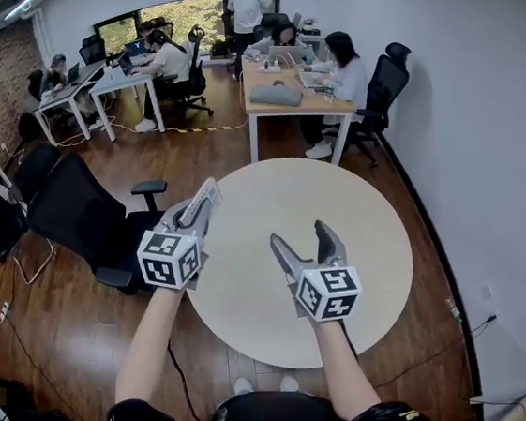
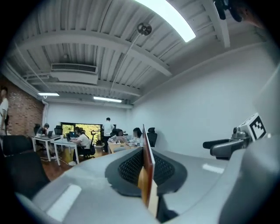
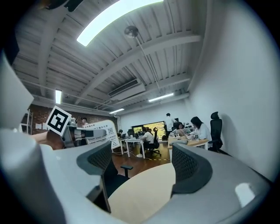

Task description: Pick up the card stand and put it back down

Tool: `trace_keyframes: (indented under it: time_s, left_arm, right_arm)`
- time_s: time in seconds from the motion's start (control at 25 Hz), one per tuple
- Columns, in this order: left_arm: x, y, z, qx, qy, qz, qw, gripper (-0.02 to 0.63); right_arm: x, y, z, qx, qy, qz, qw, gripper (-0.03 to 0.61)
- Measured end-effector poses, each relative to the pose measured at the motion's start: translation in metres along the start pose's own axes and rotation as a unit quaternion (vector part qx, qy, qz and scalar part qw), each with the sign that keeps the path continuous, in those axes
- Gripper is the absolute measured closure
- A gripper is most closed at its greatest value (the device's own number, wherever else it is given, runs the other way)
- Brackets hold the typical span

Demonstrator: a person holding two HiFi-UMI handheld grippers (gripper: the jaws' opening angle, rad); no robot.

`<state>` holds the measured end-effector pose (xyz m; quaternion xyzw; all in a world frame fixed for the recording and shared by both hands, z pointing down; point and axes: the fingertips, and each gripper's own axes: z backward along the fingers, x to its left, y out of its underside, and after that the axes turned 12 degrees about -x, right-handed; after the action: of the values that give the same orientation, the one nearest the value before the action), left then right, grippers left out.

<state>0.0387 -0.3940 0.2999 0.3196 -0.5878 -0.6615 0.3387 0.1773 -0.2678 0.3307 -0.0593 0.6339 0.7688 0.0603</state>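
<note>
Bright, even light from ceiling strip [image 2: 168,17], blown out; daylight at far window [image 1: 175,21]. Heavy fisheye bending, black corners in both gripper views. Card stand [image 2: 147,178] close-up blurred.

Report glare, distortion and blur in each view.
Head view: fisheye curves the room around the round table; evenly lit and sharp. Left gripper view: the ceiling light blows out white; the card stand, edge-on and close, is soft. Right gripper view: dark corners, with overexposed glare overhead too.
</note>
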Motion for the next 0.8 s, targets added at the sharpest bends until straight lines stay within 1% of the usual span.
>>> trace_keyframes:
  time_s: [0.16,0.32,0.4,0.48,0.52,0.56,0.68,0.8]
  left_arm:
    - [0.0,-0.005,0.029,-0.031,-0.045,-0.003,0.9985,0.598]
    - [0.001,-0.005,0.053,-0.052,-0.101,-0.012,0.9934,0.598]
    - [0.0,-0.003,0.062,-0.055,-0.129,-0.035,0.9895,0.598]
    - [0.001,0.001,0.069,-0.053,-0.156,-0.074,0.9836,0.598]
    - [0.002,0.004,0.071,-0.051,-0.168,-0.085,0.9807,0.598]
    - [0.002,0.008,0.073,-0.049,-0.18,-0.085,0.9788,0.598]
    - [-0.001,0.026,0.08,-0.042,-0.198,-0.059,0.9776,0.598]
    - [-0.012,0.037,0.08,-0.048,-0.187,-0.04,0.9803,0.598]
  right_arm:
    - [0.008,-0.009,-0.005,-0.012,-0.01,0.023,1.0,0.14]
    - [0.012,-0.011,-0.009,-0.017,-0.012,0.04,0.999,0.14]
    - [0.011,-0.008,-0.009,-0.017,-0.009,0.042,0.999,0.14]
    - [0.012,-0.005,-0.011,-0.016,-0.01,0.036,0.999,0.14]
    - [0.013,-0.002,-0.011,-0.014,-0.011,0.032,0.999,0.14]
    - [0.014,0.001,-0.01,-0.012,-0.012,0.03,0.999,0.14]
    - [0.017,0.009,-0.007,-0.006,-0.013,0.03,0.999,0.14]
    - [0.021,0.016,-0.008,0.001,-0.023,0.03,0.999,0.14]
